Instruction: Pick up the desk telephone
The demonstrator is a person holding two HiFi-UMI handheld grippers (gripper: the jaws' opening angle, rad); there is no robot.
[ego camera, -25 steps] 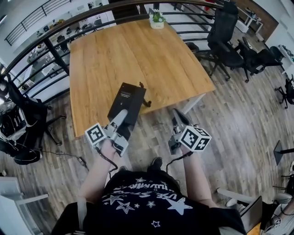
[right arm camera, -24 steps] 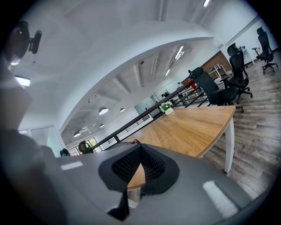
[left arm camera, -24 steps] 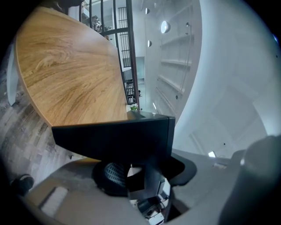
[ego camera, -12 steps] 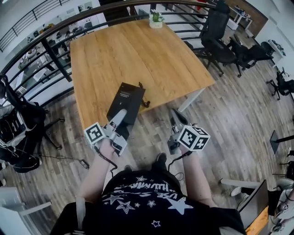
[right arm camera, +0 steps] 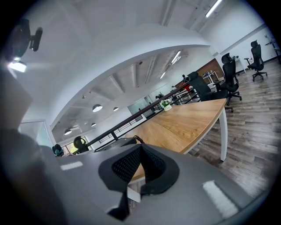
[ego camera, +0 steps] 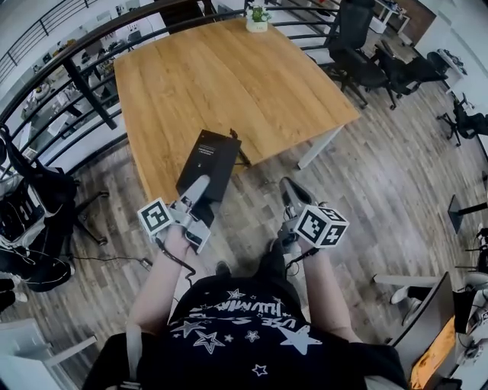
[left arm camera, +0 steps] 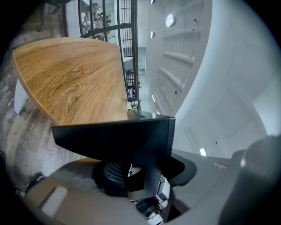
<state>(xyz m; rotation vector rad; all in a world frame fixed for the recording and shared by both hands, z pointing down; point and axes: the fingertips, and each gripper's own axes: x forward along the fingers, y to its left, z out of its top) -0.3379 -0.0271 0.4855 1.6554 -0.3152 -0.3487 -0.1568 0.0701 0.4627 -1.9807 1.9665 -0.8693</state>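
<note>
One slab of stiff, likely slick plastic — the desk telephone (ego camera: 210, 156) — juts ahead of the left hand-held gripper (ego camera: 200, 189) pinching its near end, above the bench (ego camera: 229, 76) edge; the right hand-held gripper (ego camera: 291, 194) is pressed together, empty.

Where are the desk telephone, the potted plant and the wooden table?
desk telephone (ego camera: 211, 160), head view, its black top face.
potted plant (ego camera: 257, 23), head view, its white pot.
wooden table (ego camera: 229, 76), head view, bare top.
</note>
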